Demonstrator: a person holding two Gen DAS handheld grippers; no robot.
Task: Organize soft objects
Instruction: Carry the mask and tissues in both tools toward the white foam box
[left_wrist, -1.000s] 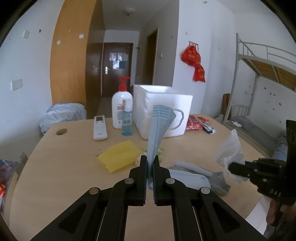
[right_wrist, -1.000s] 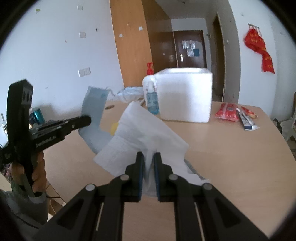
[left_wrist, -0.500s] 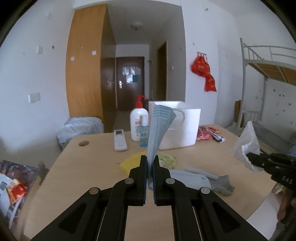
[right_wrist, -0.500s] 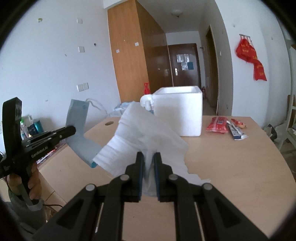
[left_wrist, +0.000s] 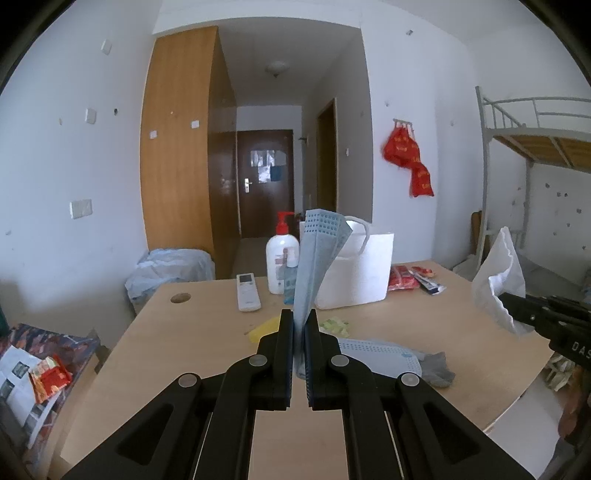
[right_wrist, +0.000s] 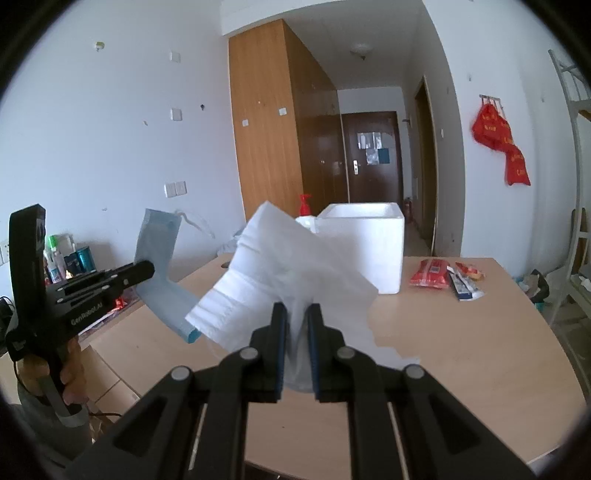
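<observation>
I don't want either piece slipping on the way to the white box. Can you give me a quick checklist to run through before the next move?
1. Left gripper shut on the blue face mask: ok, the mask stands up from between the fingers.
2. Right gripper shut on the white tissue: ok, bunched between the fingers.
3. Both pieces lifted off the table: ok.
4. White box open on top: ok, no lid on it.
5. Room inside the box: cannot tell, its inside is hidden.
6. Way to the box free: not ok for the left, the pump bottle stands close beside the box.
</observation>
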